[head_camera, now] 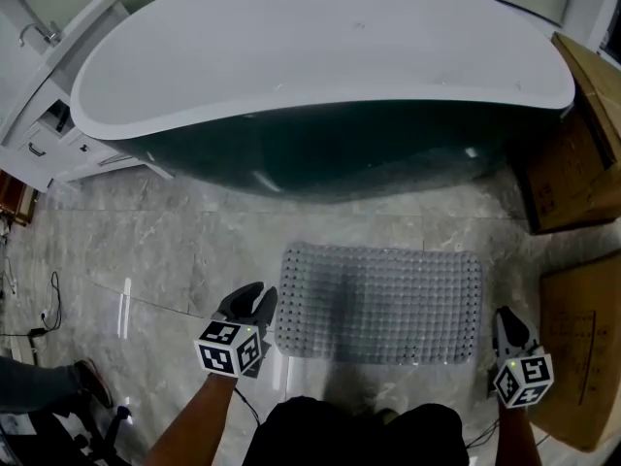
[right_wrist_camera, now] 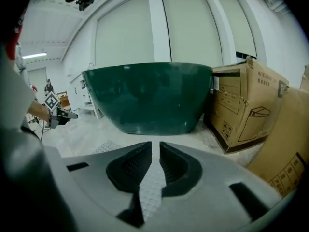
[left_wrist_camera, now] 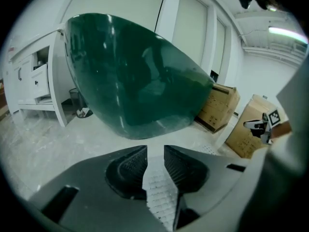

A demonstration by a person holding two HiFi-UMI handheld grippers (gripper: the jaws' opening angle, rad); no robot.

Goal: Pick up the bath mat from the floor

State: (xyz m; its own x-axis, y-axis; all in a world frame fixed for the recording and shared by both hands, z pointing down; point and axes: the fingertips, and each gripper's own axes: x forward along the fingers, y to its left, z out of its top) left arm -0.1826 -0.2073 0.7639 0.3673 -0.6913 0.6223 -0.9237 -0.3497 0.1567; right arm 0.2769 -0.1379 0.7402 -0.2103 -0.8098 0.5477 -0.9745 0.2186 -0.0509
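Note:
A grey studded bath mat point(head_camera: 383, 304) lies flat on the marble floor in front of the tub. My left gripper point(head_camera: 254, 304) is at the mat's near left corner. In the left gripper view its jaws point(left_wrist_camera: 155, 151) stand a little apart, and the mat point(left_wrist_camera: 159, 192) shows in the gap without being pinched. My right gripper point(head_camera: 505, 323) is at the mat's near right edge. In the right gripper view the jaws point(right_wrist_camera: 155, 149) leave a narrow slit, with the mat point(right_wrist_camera: 149, 187) showing beneath it.
A dark green bathtub point(head_camera: 320, 66) with a white rim stands just beyond the mat. Cardboard boxes point(head_camera: 582, 144) stand at the right, and another box point(head_camera: 582, 348) is close to my right gripper. A white cabinet point(head_camera: 49, 124) is at the far left, with a cable point(head_camera: 49, 309) on the floor.

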